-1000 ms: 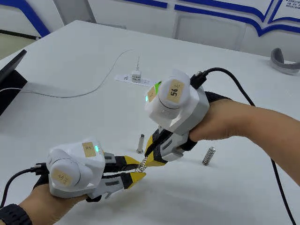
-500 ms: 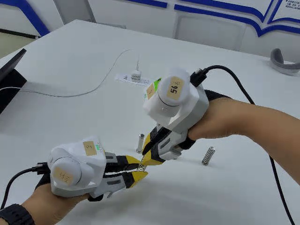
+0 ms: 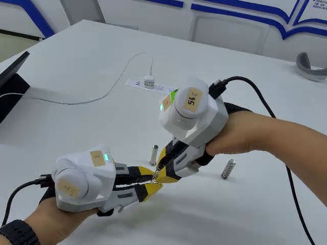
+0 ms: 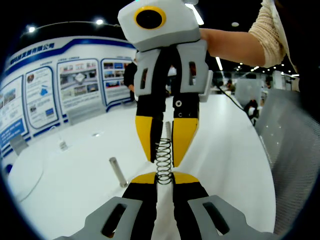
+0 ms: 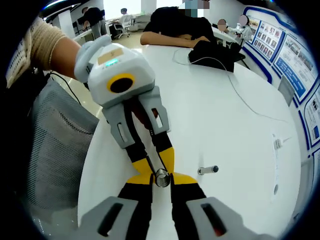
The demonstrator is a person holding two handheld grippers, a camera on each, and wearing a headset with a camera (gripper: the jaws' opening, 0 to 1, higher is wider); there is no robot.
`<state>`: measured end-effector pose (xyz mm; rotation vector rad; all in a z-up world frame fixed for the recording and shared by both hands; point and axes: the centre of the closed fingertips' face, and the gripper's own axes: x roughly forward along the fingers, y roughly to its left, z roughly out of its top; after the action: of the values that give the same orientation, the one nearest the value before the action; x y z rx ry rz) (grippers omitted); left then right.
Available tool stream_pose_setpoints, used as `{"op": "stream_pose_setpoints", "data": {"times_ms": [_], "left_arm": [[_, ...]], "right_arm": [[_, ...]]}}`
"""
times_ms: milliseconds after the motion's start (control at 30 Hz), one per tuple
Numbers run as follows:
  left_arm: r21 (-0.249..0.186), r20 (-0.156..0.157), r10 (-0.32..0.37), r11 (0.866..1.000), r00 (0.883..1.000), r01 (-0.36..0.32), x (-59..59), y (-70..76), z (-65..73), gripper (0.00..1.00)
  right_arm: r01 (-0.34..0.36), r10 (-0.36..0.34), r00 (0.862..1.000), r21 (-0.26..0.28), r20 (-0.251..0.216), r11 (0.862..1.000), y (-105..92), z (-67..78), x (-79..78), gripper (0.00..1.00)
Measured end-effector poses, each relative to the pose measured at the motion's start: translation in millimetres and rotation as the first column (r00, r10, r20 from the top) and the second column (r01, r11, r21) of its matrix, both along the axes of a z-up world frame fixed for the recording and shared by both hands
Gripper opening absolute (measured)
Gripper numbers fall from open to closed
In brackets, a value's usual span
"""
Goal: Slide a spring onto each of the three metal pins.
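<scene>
Left gripper view: left gripper (image 4: 164, 183) nearly closed, pinching the spring (image 4: 164, 161) by its near end.
Right gripper (image 5: 161, 182): likewise, clasping its far end.
Pin (image 3: 154, 154): upright beside both tips.
Advice: one grip only; align coil over pin.

A tan sticker (image 3: 192, 99) on the right tool (image 3: 161, 175) seems to read "56".

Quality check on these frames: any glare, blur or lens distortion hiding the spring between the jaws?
Head view: soft, even light and faint shadows; the spring is small but sharp. Left gripper view: strong fisheye bend toward the edges and bright ceiling lights up top, with the coils crisp at centre. Right gripper view: same bend, the white table is slightly washed out, and the spring is end-on but in focus.
</scene>
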<state>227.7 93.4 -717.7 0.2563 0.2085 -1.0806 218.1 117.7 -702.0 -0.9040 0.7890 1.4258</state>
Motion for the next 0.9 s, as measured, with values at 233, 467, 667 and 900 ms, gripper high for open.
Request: {"op": "stream_pose_setpoints", "data": {"times_ms": [233, 467, 667, 900], "left_arm": [[-0.004, 0.007, 0.000, 1.000, 1.000, 0.000, 1.2, -0.7, 2.1, 0.11], [0.001, 0.019, 0.014, 1.000, 1.000, -0.014, 4.1, 0.6, 2.7, 0.14], [0.006, 0.004, 0.031, 1.000, 1.000, -0.031, 4.3, 5.1, -0.8, 0.23], [-0.004, -0.027, 0.067, 0.998, 0.997, -0.067, 7.9, 14.1, -2.4, 0.35]], "right_arm": [[-0.001, 0.001, 1.000, 0.000, -0.002, 1.000, 0.9, -0.2, 1.2, 0.12], [0.001, -0.001, 1.000, -0.001, 0.007, 1.000, 1.3, 2.1, 5.0, 0.12], [0.009, -0.009, 1.000, -0.002, 0.016, 1.000, -1.1, 5.8, 9.8, 0.12], [0.026, -0.026, 0.999, 0.005, 0.031, 1.000, -4.2, 13.0, 18.5, 0.12]]}}
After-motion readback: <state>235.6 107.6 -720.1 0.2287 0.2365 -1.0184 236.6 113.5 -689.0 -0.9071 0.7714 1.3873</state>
